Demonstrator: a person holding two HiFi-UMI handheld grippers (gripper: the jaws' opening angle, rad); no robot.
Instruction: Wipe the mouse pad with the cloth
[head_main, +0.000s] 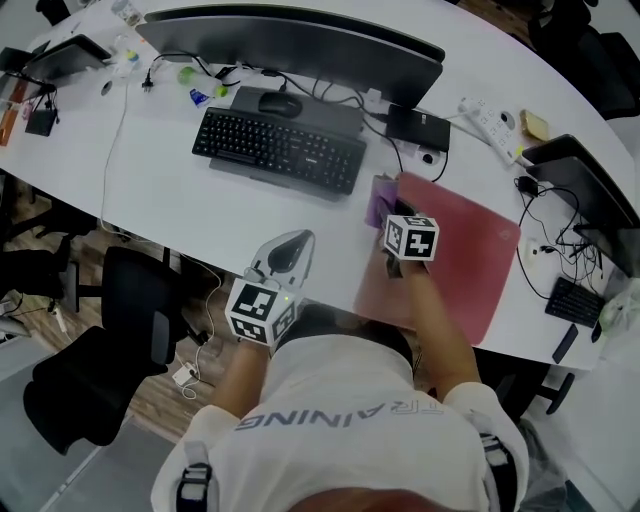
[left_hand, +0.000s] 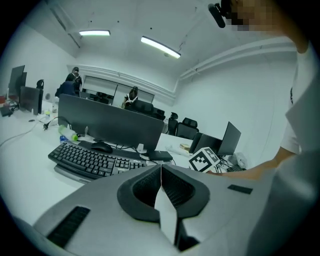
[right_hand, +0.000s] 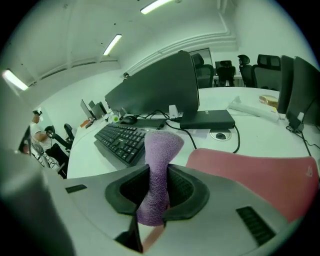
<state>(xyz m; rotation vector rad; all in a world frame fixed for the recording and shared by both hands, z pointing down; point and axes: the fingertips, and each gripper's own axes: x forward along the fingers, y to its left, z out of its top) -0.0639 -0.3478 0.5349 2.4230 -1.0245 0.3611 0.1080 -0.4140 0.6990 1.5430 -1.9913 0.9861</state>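
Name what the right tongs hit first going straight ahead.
Gripping the purple cloth, the right tongs would probably meet the right end of the black keyboard or the black cable beside it; depth unclear.

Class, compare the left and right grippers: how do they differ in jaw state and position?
The left gripper has its jaws shut with nothing between them; the right gripper is shut on the purple cloth. The right gripper is over the pink mouse pad; the left gripper is held beside it, off the pad. Both have their jaws closed.
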